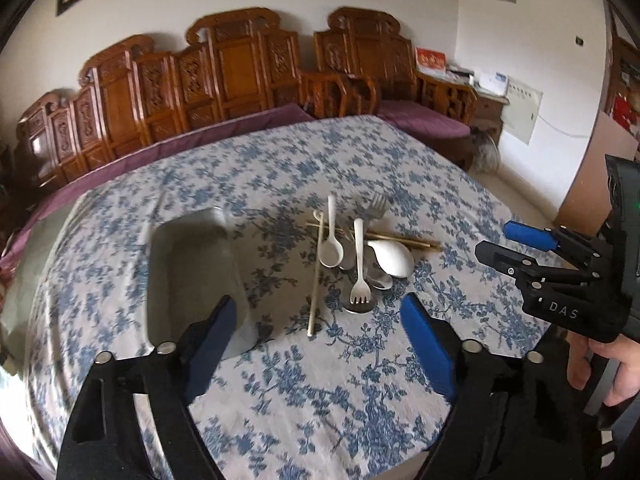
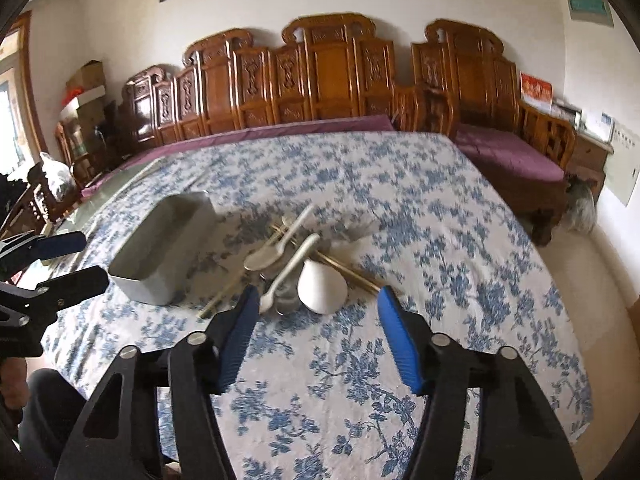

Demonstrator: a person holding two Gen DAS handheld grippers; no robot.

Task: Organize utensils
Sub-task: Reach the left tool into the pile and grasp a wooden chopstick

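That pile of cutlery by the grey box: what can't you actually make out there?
- Metal spoons: left wrist view, mostly buried under the white utensils; count unclear.
- Metal fork: handle hidden beneath the pile.
- Grey box interior: right wrist view, near wall hides the floor; contents unknown.
- Chopsticks: motion blur; number unclear.

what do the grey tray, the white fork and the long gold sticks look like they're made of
Grey tray: probably plastic or coated metal, going by its matte, even grey walls with rounded corners; the look leaves it open.
White fork: likely plastic, since it is opaque off-white with thick, blunt tines and no shine.
Gold sticks: chopsticks, possibly metal or lacquered wood, thin, straight and brassy in colour.
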